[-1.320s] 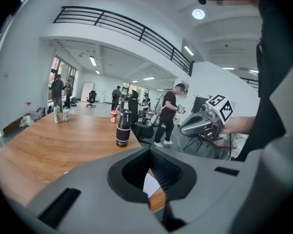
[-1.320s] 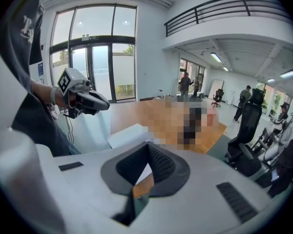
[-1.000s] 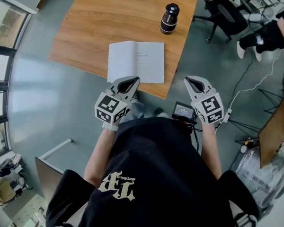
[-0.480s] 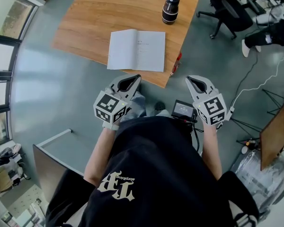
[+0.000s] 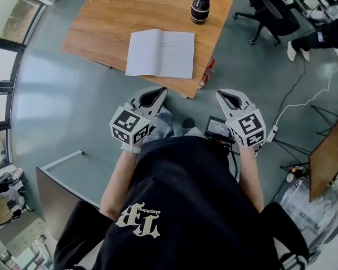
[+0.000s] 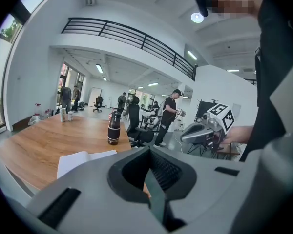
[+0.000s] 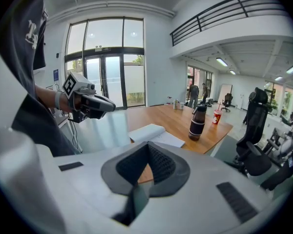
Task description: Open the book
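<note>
The book (image 5: 160, 53) lies open, white pages up, near the front edge of the wooden table (image 5: 112, 21). It also shows in the left gripper view as the book (image 6: 80, 160) and in the right gripper view as the book (image 7: 149, 132). My left gripper (image 5: 159, 91) is shut and empty, held close to my body over the floor, short of the table's edge. My right gripper (image 5: 222, 95) is shut and empty too, beside the table's front right corner. Neither touches the book.
A dark bottle (image 5: 200, 5) stands on the table behind the book. A red object (image 5: 207, 72) hangs at the table's corner. An office chair (image 5: 270, 10) and a seated person (image 5: 321, 38) are at the right. A grey cabinet (image 5: 62, 190) stands at the lower left.
The table and open book have slid up and away in the head view as I back off. Both grippers stay shut near my body, now farther from the table's edge.
</note>
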A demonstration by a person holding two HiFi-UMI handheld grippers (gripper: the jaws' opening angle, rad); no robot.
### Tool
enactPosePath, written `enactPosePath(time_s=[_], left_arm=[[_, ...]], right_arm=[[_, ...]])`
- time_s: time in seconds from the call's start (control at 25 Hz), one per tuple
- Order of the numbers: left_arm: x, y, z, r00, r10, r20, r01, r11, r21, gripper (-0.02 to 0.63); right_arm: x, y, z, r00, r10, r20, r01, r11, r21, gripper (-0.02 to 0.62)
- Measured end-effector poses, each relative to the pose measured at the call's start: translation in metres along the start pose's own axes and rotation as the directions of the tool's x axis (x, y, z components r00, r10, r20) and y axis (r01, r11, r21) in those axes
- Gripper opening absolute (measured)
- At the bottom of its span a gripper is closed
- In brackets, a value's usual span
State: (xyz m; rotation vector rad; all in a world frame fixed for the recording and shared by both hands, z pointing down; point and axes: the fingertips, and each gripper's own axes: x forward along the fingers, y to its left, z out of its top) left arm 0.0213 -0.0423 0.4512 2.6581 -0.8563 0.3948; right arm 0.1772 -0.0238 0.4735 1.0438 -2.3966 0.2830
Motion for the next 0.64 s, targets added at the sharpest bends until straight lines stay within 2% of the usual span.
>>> enactPosePath(time_s=[0.64], left_arm=[[-0.002,-0.021,-0.011,1.000,-0.009,-0.002,0.009,1.000,-0.020,0.006]], right_arm=[[-0.018,0.005,-0.019,1.000,-0.010,-0.014,0.010,1.000,0.008,-0.012]])
